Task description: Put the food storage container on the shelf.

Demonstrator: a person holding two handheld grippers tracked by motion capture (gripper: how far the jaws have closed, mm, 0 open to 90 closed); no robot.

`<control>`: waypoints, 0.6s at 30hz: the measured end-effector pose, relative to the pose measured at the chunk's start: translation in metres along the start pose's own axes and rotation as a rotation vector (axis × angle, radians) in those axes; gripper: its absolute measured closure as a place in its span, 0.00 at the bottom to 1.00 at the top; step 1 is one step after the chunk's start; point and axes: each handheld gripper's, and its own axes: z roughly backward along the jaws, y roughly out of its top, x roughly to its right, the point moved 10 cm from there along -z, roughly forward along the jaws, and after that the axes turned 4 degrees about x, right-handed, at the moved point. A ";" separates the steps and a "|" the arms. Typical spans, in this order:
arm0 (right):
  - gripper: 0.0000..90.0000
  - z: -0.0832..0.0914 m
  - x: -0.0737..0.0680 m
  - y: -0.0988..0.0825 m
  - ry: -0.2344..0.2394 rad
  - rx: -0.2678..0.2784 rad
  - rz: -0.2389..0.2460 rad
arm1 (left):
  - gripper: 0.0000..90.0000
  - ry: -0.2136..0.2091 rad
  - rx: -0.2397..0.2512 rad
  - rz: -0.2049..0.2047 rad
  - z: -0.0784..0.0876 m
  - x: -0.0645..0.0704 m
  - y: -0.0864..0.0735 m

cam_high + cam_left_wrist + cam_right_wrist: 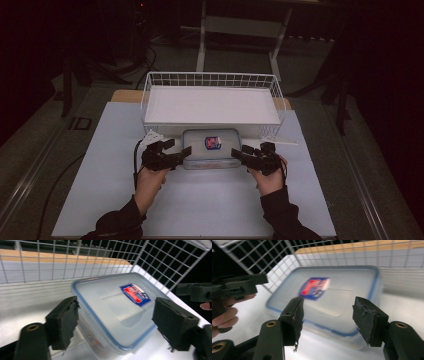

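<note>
The box (211, 148) sits on the counter (200, 200) just in front of the wire basket (210, 100), lid on, its contents not discernible through the cloudy plastic. The basket holds nothing visible on its white floor. The left hand-held gripper (176, 151) and right hand-held gripper (241, 154) flank the box's ends, jaws apart and holding nothing. Judging by this, gripping the box and moving it remain undone.

A red-and-blue label (135, 294) sits on the lid of the clear container (112, 312), just ahead of the left tool (115, 322); its print is too blurred to read.
</note>
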 end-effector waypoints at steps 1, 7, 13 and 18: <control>0.49 0.001 -0.005 -0.001 0.014 -0.002 0.003 | 0.18 -0.008 -0.010 -0.001 0.002 0.001 -0.001; 0.59 0.004 -0.027 -0.014 0.056 -0.029 0.040 | 0.01 -0.016 -0.025 -0.036 0.015 0.003 -0.005; 0.76 -0.003 -0.037 -0.031 0.068 -0.078 0.077 | 0.00 -0.042 -0.027 -0.042 0.033 0.008 -0.008; 0.94 -0.014 -0.040 -0.047 0.071 -0.134 0.093 | 0.00 -0.046 -0.008 -0.065 0.048 0.008 -0.009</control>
